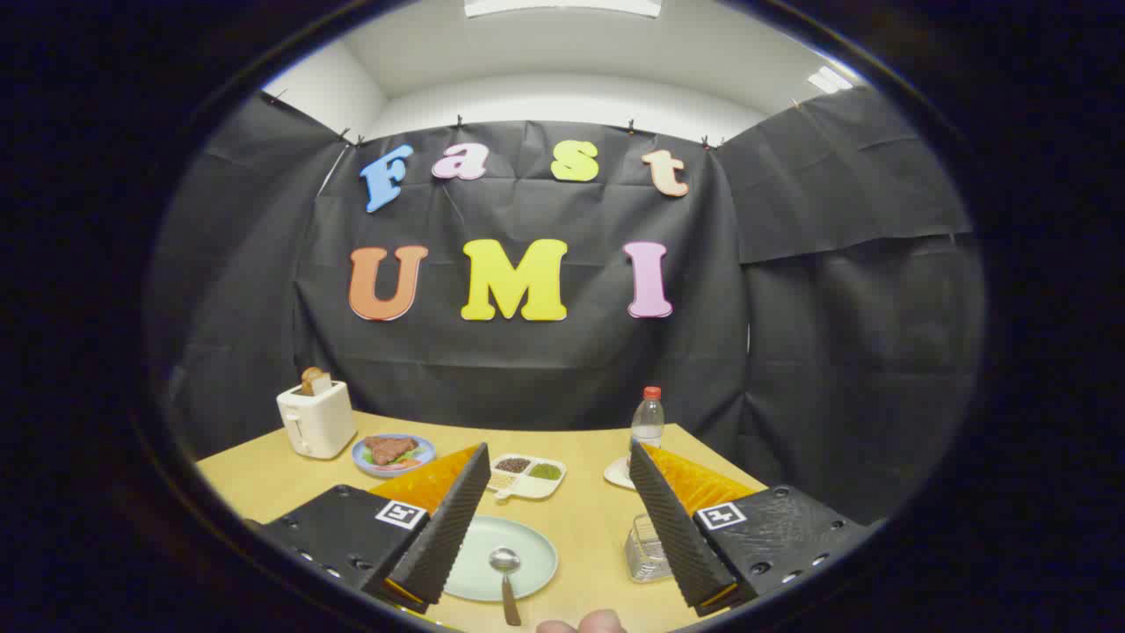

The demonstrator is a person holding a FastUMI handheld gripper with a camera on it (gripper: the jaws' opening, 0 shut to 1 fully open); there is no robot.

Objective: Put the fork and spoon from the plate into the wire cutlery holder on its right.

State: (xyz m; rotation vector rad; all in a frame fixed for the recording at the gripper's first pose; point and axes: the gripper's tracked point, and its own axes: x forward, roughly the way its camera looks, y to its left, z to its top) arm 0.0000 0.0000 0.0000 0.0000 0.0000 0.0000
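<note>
- The gripper (555, 519) hovered above the table (589, 519) with its jaws spread wide and nothing between the fingers (453, 519).
- The spoon (507, 576) lay just ahead of the fingers, nearer the left one, bowl on the pale green plate (536, 549) and handle running back over the near rim.
- No fork could be made out on the plate; the left finger may have hidden it.
- The wire cutlery holder (646, 549) stood on the plate's right, touching or just beside the right finger's inner face, partly covered by it.
- Judged step: approach to the spoon. A sound grasp would likely call for lowering with the jaws straddling the handle crosswise, closing on the overhanging part, where a finger can get under it.
- Judged risk: the thin handle could slip or pivot if pinched near its end.
- Beyond lay a divided condiment dish (526, 473), a plate of food (393, 453), a toaster (315, 420), a bottle (648, 422) and a small saucer (618, 475), well apart from the working zone.
</note>
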